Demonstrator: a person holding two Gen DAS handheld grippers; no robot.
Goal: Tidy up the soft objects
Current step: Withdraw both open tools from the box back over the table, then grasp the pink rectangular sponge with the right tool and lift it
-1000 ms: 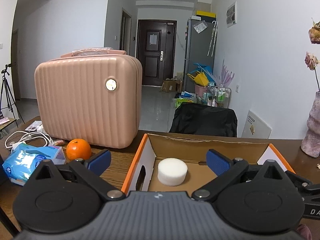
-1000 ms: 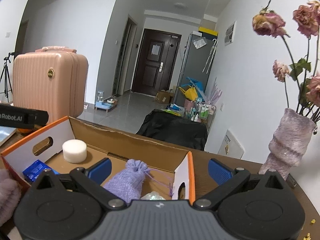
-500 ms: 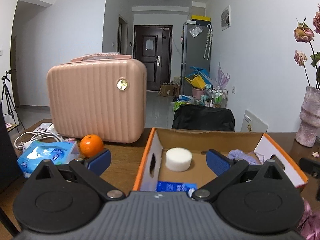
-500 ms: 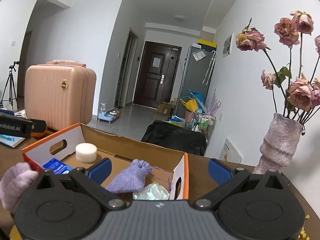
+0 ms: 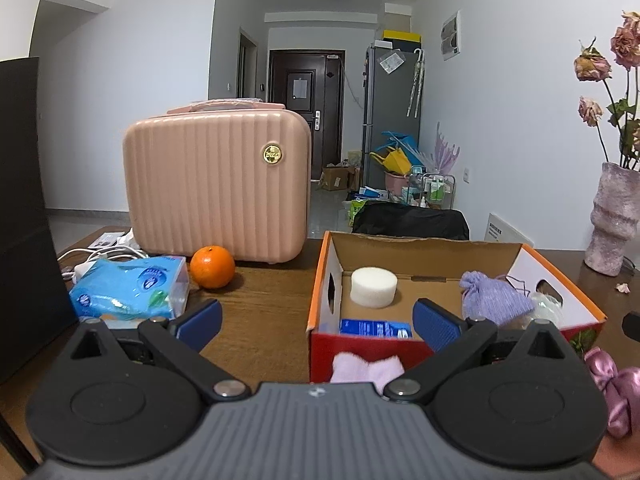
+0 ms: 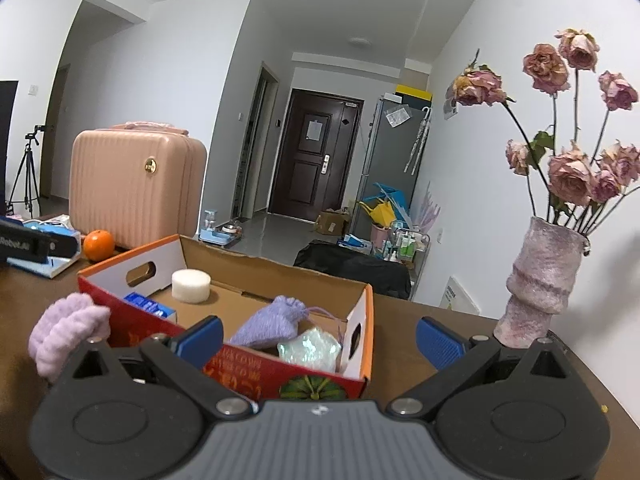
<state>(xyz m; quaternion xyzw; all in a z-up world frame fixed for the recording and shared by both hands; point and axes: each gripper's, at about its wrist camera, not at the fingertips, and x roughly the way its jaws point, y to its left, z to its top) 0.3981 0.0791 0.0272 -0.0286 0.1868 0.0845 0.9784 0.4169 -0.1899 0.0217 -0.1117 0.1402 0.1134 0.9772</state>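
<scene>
An open cardboard box [image 5: 560, 280] [image 6: 366, 304] with orange edges stands on the brown table. It holds a white sponge disc [image 5: 374, 286] [image 6: 191, 285], a lilac drawstring pouch [image 5: 492, 300] [image 6: 268, 326], a blue packet [image 5: 374, 326] [image 6: 150, 306] and a pale shiny wad [image 6: 310, 354]. A fluffy lilac item [image 5: 366, 366] [image 6: 66, 330] lies in front of the box. A pink satin bow [image 5: 614, 388] lies at the right. My left gripper [image 5: 316, 326] is open and empty, before the box. My right gripper [image 6: 320, 338] is open and empty at the box's near right corner.
A pink ribbed case [image 5: 218, 184] [image 6: 136, 188] stands at the back left, with an orange [image 5: 212, 267] [image 6: 98, 245], a blue tissue pack [image 5: 128, 288] and white cables beside it. A vase of dried roses [image 6: 540, 284] [image 5: 612, 220] stands at the right.
Both grippers have pulled back and up from the box. More of the box's inside, the fluffy lilac item and the pink bow have come into view.
</scene>
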